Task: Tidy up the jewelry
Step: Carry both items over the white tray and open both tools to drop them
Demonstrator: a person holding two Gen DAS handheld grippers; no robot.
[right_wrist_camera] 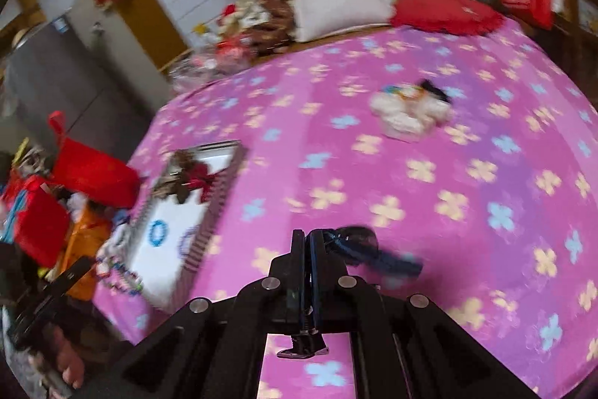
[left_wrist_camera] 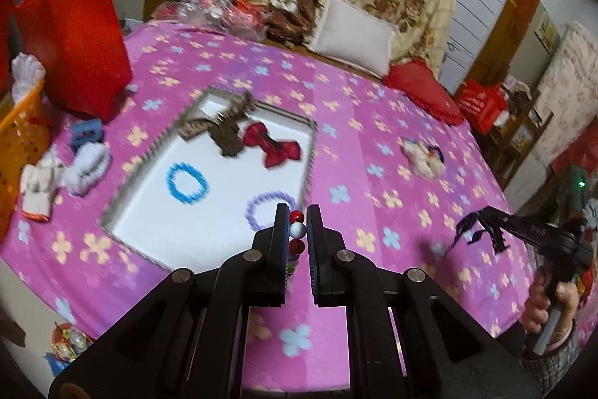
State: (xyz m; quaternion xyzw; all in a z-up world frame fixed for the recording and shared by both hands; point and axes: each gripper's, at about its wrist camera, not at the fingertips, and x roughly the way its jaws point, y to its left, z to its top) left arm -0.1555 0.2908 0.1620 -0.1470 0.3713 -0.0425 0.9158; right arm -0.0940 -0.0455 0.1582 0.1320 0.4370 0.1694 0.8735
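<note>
My left gripper (left_wrist_camera: 298,212) is shut on a string of red and white beads (left_wrist_camera: 297,230), held above the near right corner of a white tray (left_wrist_camera: 149,208). In the tray lie a red bow (left_wrist_camera: 271,144), a brown bow (left_wrist_camera: 224,129), a blue ring scrunchie (left_wrist_camera: 186,183) and a purple ring scrunchie (left_wrist_camera: 266,208). My right gripper (right_wrist_camera: 307,235) is shut on a dark blue hair clip with ribbon (right_wrist_camera: 368,249), above the pink bedspread; it also shows in the left wrist view (left_wrist_camera: 486,227). A white fluffy hair piece (left_wrist_camera: 424,156) lies on the spread, also in the right wrist view (right_wrist_camera: 409,111).
The bed has a pink flowered spread (left_wrist_camera: 373,122). A red bag (left_wrist_camera: 82,36) and an orange basket (left_wrist_camera: 18,137) stand at the left, with white fluffy items (left_wrist_camera: 86,167) and a blue clip (left_wrist_camera: 86,133) beside the tray. Pillows (left_wrist_camera: 351,36) and clutter lie at the far side.
</note>
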